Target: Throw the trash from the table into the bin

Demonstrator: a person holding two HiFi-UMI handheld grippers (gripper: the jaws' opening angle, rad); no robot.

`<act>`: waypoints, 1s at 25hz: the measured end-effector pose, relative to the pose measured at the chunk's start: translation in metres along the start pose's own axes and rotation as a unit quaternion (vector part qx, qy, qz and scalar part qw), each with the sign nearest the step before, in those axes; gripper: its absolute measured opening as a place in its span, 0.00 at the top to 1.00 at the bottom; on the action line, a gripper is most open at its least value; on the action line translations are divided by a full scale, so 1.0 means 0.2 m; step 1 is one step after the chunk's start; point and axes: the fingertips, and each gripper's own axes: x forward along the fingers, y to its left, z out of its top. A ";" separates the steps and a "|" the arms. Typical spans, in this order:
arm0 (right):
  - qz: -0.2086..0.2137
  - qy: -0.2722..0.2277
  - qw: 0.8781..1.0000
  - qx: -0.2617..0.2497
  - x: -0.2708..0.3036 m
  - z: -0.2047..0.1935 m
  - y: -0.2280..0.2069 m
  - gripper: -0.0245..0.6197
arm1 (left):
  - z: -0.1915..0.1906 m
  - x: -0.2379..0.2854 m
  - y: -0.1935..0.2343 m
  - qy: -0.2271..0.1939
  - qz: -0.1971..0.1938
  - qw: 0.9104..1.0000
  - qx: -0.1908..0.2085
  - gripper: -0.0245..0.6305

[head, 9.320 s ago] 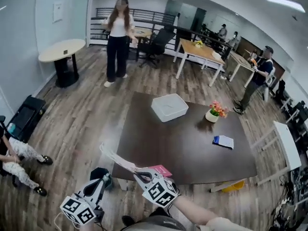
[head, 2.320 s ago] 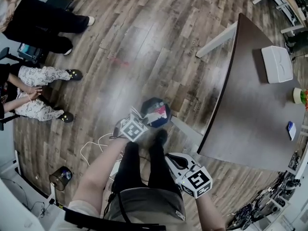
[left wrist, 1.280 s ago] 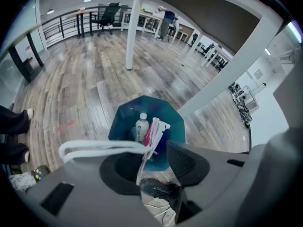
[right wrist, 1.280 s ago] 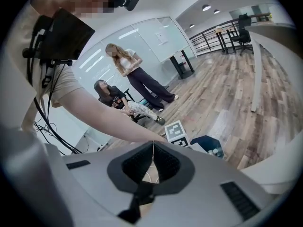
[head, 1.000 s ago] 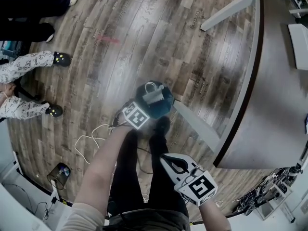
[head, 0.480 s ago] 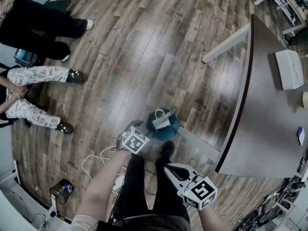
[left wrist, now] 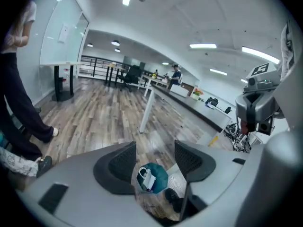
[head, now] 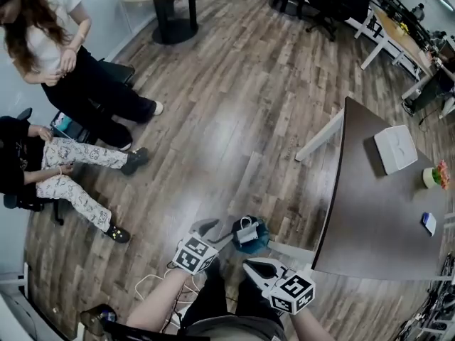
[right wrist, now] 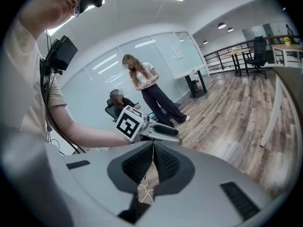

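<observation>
Both grippers are empty: my left gripper (left wrist: 155, 151) has its jaws wide apart with nothing between them, and my right gripper (right wrist: 153, 148) is pinched closed on nothing. Left one hangs over the teal bin (head: 250, 239), and I see down into it through the jaw gap. Bin sits on the floor near the table's corner and holds a white piece of trash (head: 246, 231) with a loop on it; can't make out anything else inside. I read the drop as done. Next: turn to the dark table (head: 370, 219) and check what's left: white box (head: 396, 148), flower pot (head: 434, 177), small blue-and-white item (head: 428, 223). That last one looks like the likeliest trash, and flat, so it needs a low pinch.
</observation>
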 end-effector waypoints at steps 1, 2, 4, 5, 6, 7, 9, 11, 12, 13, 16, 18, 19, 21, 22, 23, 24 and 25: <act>0.002 -0.005 1.000 -0.009 0.00 0.05 0.04 0.94 | 0.06 -0.07 -0.02 -0.012 -0.001 1.000 0.006 0.57; 0.004 -0.008 1.000 -0.017 -0.02 0.09 0.09 0.94 | 0.11 -0.14 -0.06 -0.022 -0.003 1.000 0.010 0.57; 0.004 -0.014 0.999 -0.031 -0.09 0.14 0.18 0.94 | 0.19 -0.27 -0.17 -0.040 -0.008 0.999 0.017 0.58; 0.000 -0.020 0.999 -0.037 -0.14 0.16 0.21 0.94 | 0.24 -0.31 -0.23 -0.049 -0.013 0.998 0.023 0.59; -0.008 -0.027 0.999 -0.043 -0.19 0.19 0.23 0.94 | 0.30 -0.34 -0.29 -0.058 -0.020 0.998 0.032 0.62; -0.017 -0.034 0.998 -0.048 -0.23 0.21 0.24 0.94 | 0.35 -0.36 -0.35 -0.066 -0.028 0.997 0.043 0.64; -0.035 -0.048 0.997 -0.052 -0.33 0.23 0.26 0.94 | 0.43 -0.40 -0.46 -0.075 -0.049 0.994 0.066 0.78; -0.048 -0.061 0.996 -0.052 -0.41 0.23 0.29 0.94 | 0.49 -0.43 -0.58 -0.078 -0.074 0.990 0.088 0.90; -0.053 -0.068 0.995 -0.051 -0.45 0.22 0.30 0.94 | 0.52 -0.44 -0.64 -0.079 -0.088 0.988 0.099 0.93; -0.058 -0.076 0.994 -0.051 -0.49 0.22 0.30 0.94 | 0.56 -0.44 -0.71 -0.081 -0.102 0.985 0.109 0.94; -0.073 -0.102 0.991 -0.052 -0.64 0.22 0.31 0.94 | 0.69 -0.44 -0.94 -0.094 -0.136 0.977 0.134 0.94; -0.082 -0.124 0.987 -0.053 -0.78 0.21 0.32 0.94 | 0.76 -0.43 -1.12 -0.101 -0.153 0.972 0.148 0.94; -0.085 -0.135 0.986 -0.053 -0.86 0.19 0.32 0.94 | 0.79 -0.43 -1.21 -0.105 -0.161 0.969 0.153 0.94; -0.093 -0.157 0.982 -0.052 -1.03 0.14 0.32 0.94 | 0.83 -0.42 -1.42 -0.113 -0.178 0.963 0.165 0.94; -0.100 -0.167 0.980 -0.050 -1.12 0.10 0.32 0.94 | 0.84 -0.41 -1.54 -0.116 -0.188 0.959 0.176 0.94; -0.107 -0.177 0.977 -0.046 -1.21 0.04 0.32 0.94 | 0.84 -0.39 -1.65 -0.117 -0.197 0.955 0.189 0.94; -0.114 -0.185 0.975 -0.041 -1.30 -0.02 0.31 0.94 | 0.83 -0.36 -1.77 -0.117 -0.203 0.951 0.203 0.94; -0.119 -0.192 0.973 -0.038 -1.41 -0.08 0.30 0.94 | 0.82 -0.32 -1.89 -0.116 -0.207 0.948 0.214 0.94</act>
